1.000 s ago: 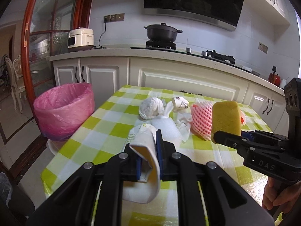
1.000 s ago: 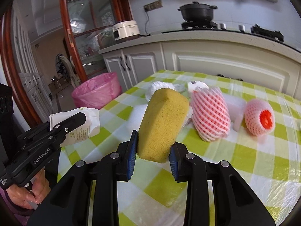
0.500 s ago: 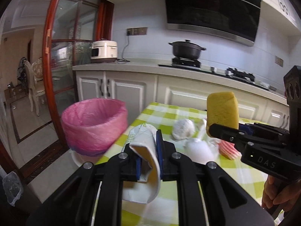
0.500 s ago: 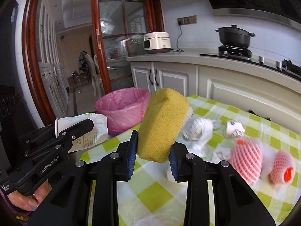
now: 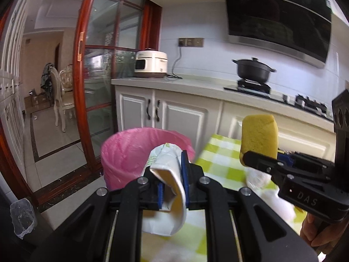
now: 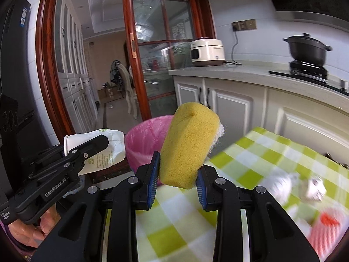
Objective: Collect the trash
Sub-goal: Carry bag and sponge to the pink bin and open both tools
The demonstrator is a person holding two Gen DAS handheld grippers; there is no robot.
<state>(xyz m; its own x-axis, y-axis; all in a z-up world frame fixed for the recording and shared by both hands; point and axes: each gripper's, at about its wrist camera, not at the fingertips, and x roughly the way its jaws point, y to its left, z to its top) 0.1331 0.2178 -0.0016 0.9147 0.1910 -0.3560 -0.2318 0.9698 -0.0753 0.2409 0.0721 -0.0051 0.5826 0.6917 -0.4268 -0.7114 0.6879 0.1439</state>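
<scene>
The left gripper (image 5: 172,181) was clamped on one crumpled white paper carton with green print (image 5: 166,174), its blue-padded jaws nearly together around the folded card, and it pointed forward at one round bin lined with a pink plastic bag (image 5: 128,150) standing on the tiled floor beside the table; nothing could be made out inside the bin. The right gripper (image 6: 176,176), held level just to the right of the left one, pinched one thick yellow sponge block (image 6: 188,146) that stood upright and tilted between wider-set jaws. Behind the sponge lay the table with a green-and-white checked cloth (image 6: 250,163), carrying, through motion blur, two white crumpled wads (image 6: 281,183) and one pink foam net sleeve (image 6: 325,229).
</scene>
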